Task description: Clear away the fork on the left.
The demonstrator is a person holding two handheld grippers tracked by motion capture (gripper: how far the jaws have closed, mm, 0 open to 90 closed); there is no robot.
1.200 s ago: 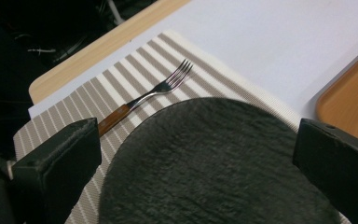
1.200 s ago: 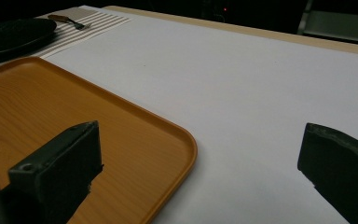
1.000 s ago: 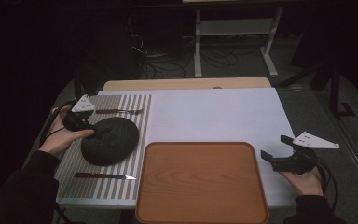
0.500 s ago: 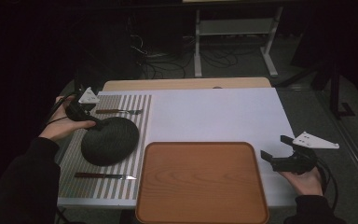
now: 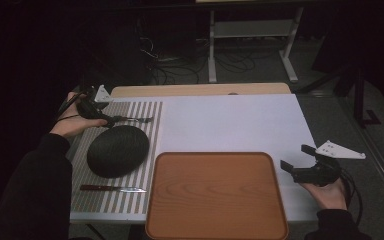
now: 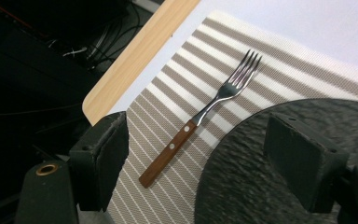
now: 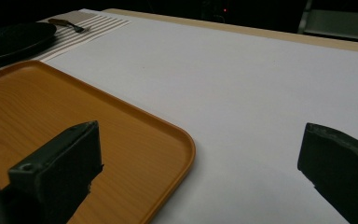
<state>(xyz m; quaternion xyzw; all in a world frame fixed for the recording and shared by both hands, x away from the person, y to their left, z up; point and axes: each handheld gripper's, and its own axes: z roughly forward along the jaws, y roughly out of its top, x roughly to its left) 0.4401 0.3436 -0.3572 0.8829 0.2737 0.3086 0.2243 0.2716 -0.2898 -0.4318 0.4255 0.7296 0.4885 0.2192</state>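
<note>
A fork (image 6: pixel 205 114) with a wooden handle lies on the striped placemat (image 6: pixel 168 88), tines pointing away. My left gripper (image 6: pixel 200 168) hovers open just over the handle's end, its jaws wide apart and holding nothing. In the high view the left gripper (image 5: pixel 99 118) sits at the mat's far left corner, at the handle end of the fork (image 5: pixel 132 120). A round black plate (image 5: pixel 117 151) lies just nearer than the fork. My right gripper (image 5: pixel 300 160) rests open near the table's right edge, beside the wooden tray (image 5: pixel 215 200).
A knife (image 5: pixel 112 189) lies on the striped placemat (image 5: pixel 152 112) near its front edge. The white table cover (image 5: pixel 230 125) spreads from the mat to the right. In the right gripper view the tray's rim (image 7: pixel 186 144) is just left of the open jaws.
My left hand has drawn back from the black plate's edge toward the far left and now hovers at the fork's handle. The plate, knife, tray and right gripper have not moved.
</note>
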